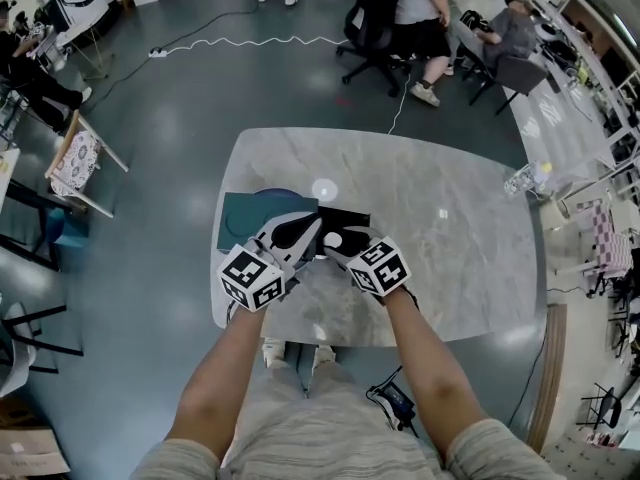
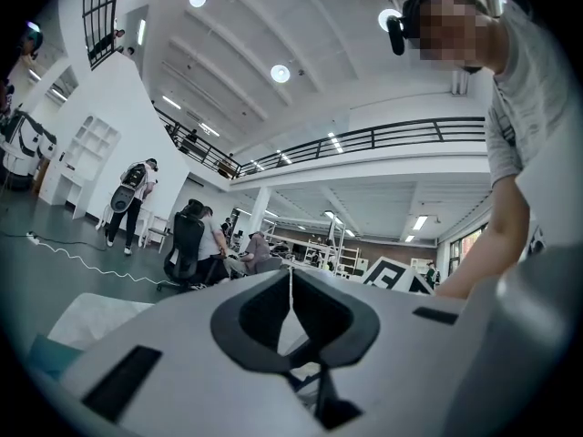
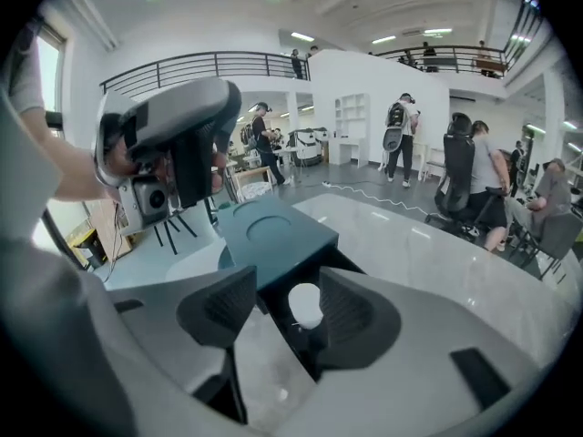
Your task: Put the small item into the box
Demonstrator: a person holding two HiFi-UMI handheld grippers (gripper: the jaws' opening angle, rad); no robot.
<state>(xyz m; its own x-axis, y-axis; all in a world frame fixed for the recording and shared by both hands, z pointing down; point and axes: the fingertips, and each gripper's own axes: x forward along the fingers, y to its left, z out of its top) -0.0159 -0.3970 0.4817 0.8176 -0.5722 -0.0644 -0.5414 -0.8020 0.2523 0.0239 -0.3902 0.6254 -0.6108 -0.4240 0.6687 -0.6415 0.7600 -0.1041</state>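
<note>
Marble table (image 1: 455, 218), office chair (image 1: 371, 30), white floor cable (image 1: 250, 41)

Seen from the head, the black box (image 1: 350, 218) lies partly hidden behind both grippers. The right gripper's (image 3: 287, 291) jaw covers one edge of the small white item (image 3: 303, 304) inside the box. The teal lid's (image 1: 242, 223) near corner vanishes beneath the left gripper (image 1: 312, 224).

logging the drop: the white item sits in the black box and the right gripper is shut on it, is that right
Not quite. The white item does sit in the black box, but the right gripper is open, not shut on it: the right gripper view shows its jaws apart, with the pads clear of the item.
</note>
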